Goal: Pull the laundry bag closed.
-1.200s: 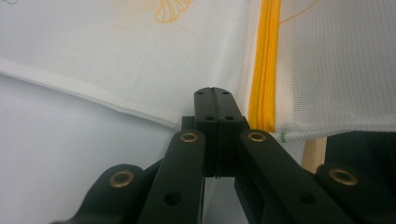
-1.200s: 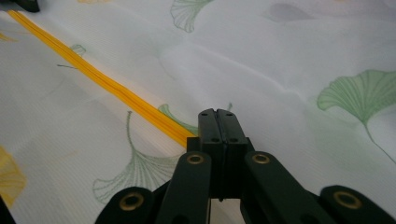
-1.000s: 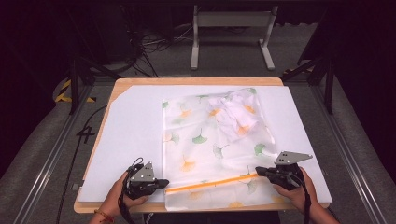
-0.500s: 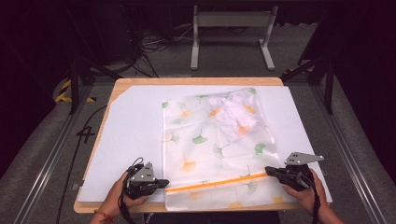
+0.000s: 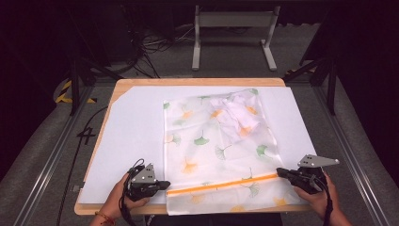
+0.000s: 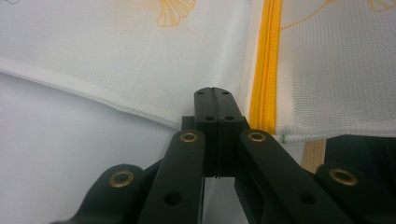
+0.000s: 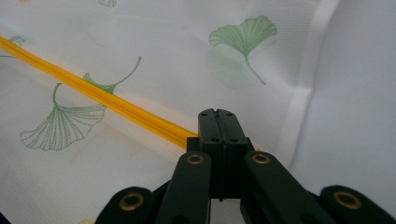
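Down at the near edge of the counter (image 5: pixel 141 87), two grippers are working the orange zipper (image 5: pixel 221 184) of a white mesh laundry bag (image 5: pixel 197 155) printed with ginkgo leaves. The left gripper (image 5: pixel 164 184) sits at the zipper's left end, jaws pressed fully together; the left gripper view puts those closed tips right against the bag's corner seam, just beside the zipper (image 6: pixel 264 70), though whether any fabric is pinched between them I cannot tell. The right gripper (image 5: pixel 280 172) is at the zipper's far right end, jaws also squeezed tight, and the right gripper view has the orange line (image 7: pixel 98 95) running straight in under the tips, likely onto the slider, which is hidden.

This bag looks light, soft and floppy; thin mesh that will bunch and slide on the white sheet (image 5: pixel 136 127) beneath it. The best holds, I'd judge, are the stiffer taped hem and the zipper ends, with one end anchored while the other is drawn.

Farther up the bag, the high view gives the crumpled white cloth (image 5: pixel 237 113) inside near the far right corner. The close views offer the weave, the zipper teeth and the hem stitching instead.
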The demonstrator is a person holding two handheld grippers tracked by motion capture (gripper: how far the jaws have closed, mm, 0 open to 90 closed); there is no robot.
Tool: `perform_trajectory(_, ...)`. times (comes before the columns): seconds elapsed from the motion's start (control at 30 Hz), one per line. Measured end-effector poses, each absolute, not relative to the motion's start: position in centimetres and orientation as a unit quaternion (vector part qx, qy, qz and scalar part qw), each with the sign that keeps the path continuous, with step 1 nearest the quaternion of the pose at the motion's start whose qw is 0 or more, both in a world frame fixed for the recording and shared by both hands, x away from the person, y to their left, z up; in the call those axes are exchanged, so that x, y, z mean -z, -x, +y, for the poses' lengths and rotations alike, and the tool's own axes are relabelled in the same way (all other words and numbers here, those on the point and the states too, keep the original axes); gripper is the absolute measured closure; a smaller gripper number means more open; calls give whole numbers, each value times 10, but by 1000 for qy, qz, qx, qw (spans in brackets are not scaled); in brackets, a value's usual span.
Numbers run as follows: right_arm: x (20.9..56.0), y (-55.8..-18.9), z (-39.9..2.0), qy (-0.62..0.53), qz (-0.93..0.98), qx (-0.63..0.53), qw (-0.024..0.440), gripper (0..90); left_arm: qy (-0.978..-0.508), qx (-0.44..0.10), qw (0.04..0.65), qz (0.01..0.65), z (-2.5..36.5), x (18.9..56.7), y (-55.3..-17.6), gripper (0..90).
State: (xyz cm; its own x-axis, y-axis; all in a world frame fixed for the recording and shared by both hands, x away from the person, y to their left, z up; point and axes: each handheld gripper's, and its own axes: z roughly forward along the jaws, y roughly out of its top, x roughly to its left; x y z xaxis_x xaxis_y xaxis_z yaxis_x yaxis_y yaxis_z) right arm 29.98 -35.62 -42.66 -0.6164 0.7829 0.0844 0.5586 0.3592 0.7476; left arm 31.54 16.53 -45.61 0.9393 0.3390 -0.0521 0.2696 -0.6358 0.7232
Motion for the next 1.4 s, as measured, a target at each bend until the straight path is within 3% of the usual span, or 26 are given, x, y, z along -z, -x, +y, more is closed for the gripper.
perform_trajectory(0.3,428,-295,-372,-430,796,-403,139,900,-902,-45,393,170,166,456,-315,900)
perform_trajectory(1.17,429,-289,-360,-380,824,-375,191,899,-911,-67,375,160,164,452,-314,900)
perform_trajectory(1.4,423,-287,-363,-373,818,-390,201,864,-900,-70,394,172,171,448,-315,900)
